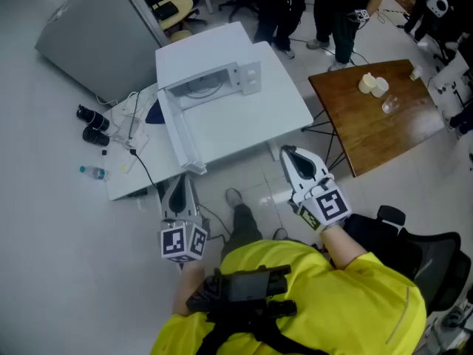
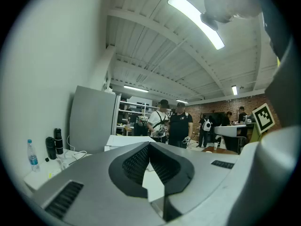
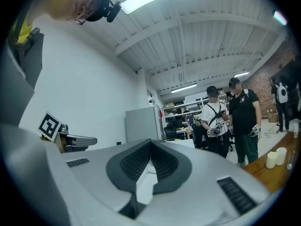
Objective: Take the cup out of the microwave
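Observation:
A white microwave (image 1: pixel 203 50) stands at the back of a white table (image 1: pixel 273 117). Its door (image 1: pixel 181 135) is swung open toward me on the left, and the cavity (image 1: pixel 198 89) faces me. I cannot make out a cup inside. My left gripper (image 1: pixel 179 180) hangs below the table's near edge, in line with the door, jaws shut and empty. My right gripper (image 1: pixel 290 154) is just off the table's front right corner, also shut with nothing in it. In the left gripper view the left gripper (image 2: pixel 149 147) has its pads meeting at the tip, as does the right gripper (image 3: pixel 150 145) in the right gripper view.
A brown wooden table (image 1: pixel 369 124) at the right carries pale cups (image 1: pixel 373 85) and a glass (image 1: pixel 389 106). A grey cabinet (image 1: pixel 96 28) stands back left. Dark bottles (image 1: pixel 92 124), a water bottle (image 1: pixel 92 172) and cables (image 1: pixel 133 128) lie left of the table. People (image 1: pixel 332 6) stand behind.

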Action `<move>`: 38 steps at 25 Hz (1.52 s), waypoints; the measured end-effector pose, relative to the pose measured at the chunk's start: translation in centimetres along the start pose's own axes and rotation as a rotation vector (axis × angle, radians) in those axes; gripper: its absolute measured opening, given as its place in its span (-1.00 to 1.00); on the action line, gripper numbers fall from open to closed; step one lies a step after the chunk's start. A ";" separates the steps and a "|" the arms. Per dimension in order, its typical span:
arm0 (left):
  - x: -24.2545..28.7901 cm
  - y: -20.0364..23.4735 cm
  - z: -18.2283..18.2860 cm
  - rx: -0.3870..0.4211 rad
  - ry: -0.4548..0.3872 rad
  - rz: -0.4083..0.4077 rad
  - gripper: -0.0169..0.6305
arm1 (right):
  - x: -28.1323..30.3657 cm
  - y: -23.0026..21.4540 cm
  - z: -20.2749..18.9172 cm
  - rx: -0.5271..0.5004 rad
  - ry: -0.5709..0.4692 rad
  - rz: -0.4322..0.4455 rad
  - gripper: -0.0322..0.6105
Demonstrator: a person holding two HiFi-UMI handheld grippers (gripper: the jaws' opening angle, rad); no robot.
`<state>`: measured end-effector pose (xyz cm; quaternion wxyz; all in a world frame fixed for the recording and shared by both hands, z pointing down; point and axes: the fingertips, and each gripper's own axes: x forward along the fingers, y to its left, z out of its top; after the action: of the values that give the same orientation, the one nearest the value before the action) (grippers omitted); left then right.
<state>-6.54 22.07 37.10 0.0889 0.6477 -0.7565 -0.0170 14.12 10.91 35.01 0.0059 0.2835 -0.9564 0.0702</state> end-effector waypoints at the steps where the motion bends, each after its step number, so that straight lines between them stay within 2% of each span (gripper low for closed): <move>1: 1.5 1.0 0.4 0.007 -0.005 -0.003 -0.95 | 2.0 -0.1 0.1 -0.006 -0.003 0.005 -0.88; 11: 13.9 11.9 3.7 0.039 -0.013 -0.033 -0.95 | 21.1 0.2 2.2 -0.036 -0.038 0.044 -0.87; 16: 18.5 15.0 2.8 0.030 0.012 -0.033 -0.95 | 27.3 -0.3 0.6 -0.018 -0.001 0.049 -0.87; 17: 19.3 15.1 2.5 0.022 0.015 -0.037 -0.95 | 28.2 -0.5 0.1 -0.010 0.012 0.054 -0.76; 19: 21.0 15.3 1.9 0.029 0.020 -0.048 -0.95 | 29.8 -1.5 -1.1 0.007 0.034 0.054 -0.73; 21: 22.9 15.7 0.4 0.031 0.046 -0.038 -0.95 | 31.5 -3.0 -3.5 0.022 0.071 0.031 -0.72; 23: 24.5 16.0 -1.7 0.010 0.088 -0.023 -0.95 | 33.4 -4.6 -7.7 0.050 0.139 0.014 -0.31; 26: 26.6 16.1 -4.3 -0.020 0.123 -0.018 -0.95 | 37.2 -6.3 -14.6 0.085 0.216 -0.007 0.07; 28: 27.9 16.2 -5.4 -0.033 0.143 -0.020 -0.95 | 40.7 -7.2 -18.3 0.055 0.225 -0.040 0.08; 29: 28.3 16.2 -5.7 -0.039 0.149 -0.024 -0.95 | 42.6 -7.6 -20.1 0.043 0.229 -0.059 0.18; 30: 28.7 16.2 -6.0 -0.044 0.153 -0.028 -0.95 | 44.4 -8.1 -21.8 0.035 0.237 -0.083 0.20; 31: 29.1 16.1 -6.1 -0.046 0.154 -0.032 -0.95 | 46.1 -8.7 -23.6 0.031 0.247 -0.113 0.22; 32: 29.4 16.2 -6.3 -0.049 0.154 -0.033 -0.95 | 47.7 -9.4 -25.3 0.029 0.261 -0.148 0.35; 34: 29.8 16.4 -6.6 -0.055 0.159 -0.033 -0.95 | 50.4 -11.0 -28.4 0.033 0.295 -0.226 0.36; 38: 30.8 16.6 -7.3 -0.048 0.173 -0.053 -0.95 | 53.7 -13.5 -31.7 0.043 0.335 -0.329 0.47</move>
<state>-26.08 -4.90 50.10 0.1691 0.6641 -0.7280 0.0185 -24.53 -25.05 70.92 0.1701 0.4199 -0.8813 0.1345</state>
